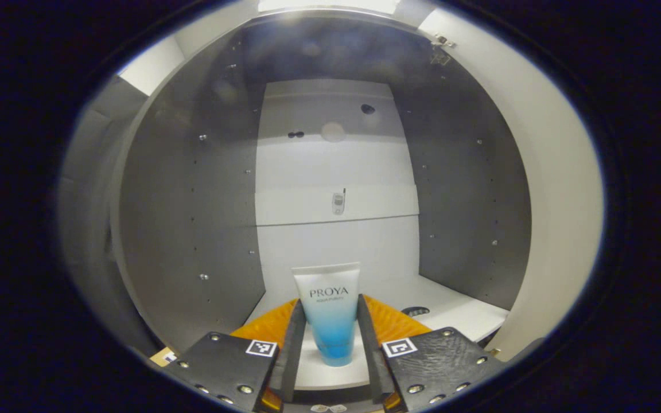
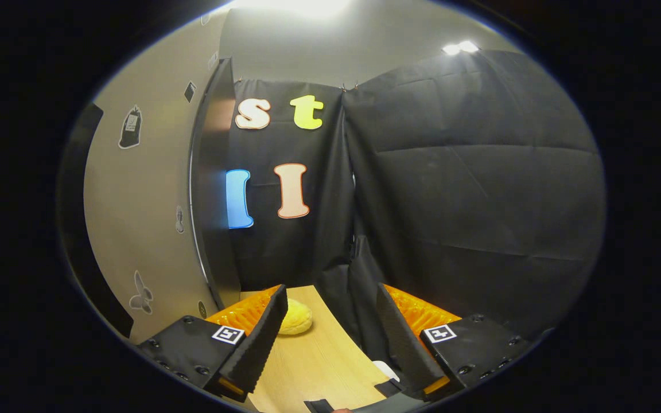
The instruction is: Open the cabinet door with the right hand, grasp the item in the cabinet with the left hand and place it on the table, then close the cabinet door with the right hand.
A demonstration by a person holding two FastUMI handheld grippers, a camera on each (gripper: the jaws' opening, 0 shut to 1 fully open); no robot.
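- Left gripper [image 1: 330,335]: inside the open cabinet, its two fingers flank the white-to-blue plastic cosmetic tube [image 1: 330,312], which stands upright on its cap on the white cabinet floor [image 1: 457,312]. The fingers lie close along both sides of the tube; whether they press on it or merely bracket it cannot be told from the left gripper view.
- Right gripper [image 2: 330,338]: fingers spread wide with nothing between them, held over the light wooden table [image 2: 319,361] in front of the black cloth wall.
- Cabinet door [image 2: 213,189]: a dark panel seen edge-on in the right gripper view, swung open; the beige cabinet side [image 2: 147,218] beside it carries small stickers.
- Stage (judged): door opened, the tube at the point of being grasped, still in the cabinet and not yet on the table.
- Risk: the tube is tall on a narrow cap, so an uneven closing of the fingers could tip it backward; a hold low on the tapered body could let it slip upward or pivot during withdrawal.
- Risk: the grey cabinet walls [image 1: 193,218] sit near both sides, so a slanted retreat could knock the tube or gripper against the opening's edge.
- Risk: the free door could drift before the right gripper returns to it.
- Hard to make out: the tube's cap is partly masked by the fingers; a small dark object [image 1: 415,311] on the cabinet floor and a small object [image 1: 338,203] on the back panel cannot be identified; a yellowish rounded item [image 2: 296,318] on the table is half hidden behind a finger.
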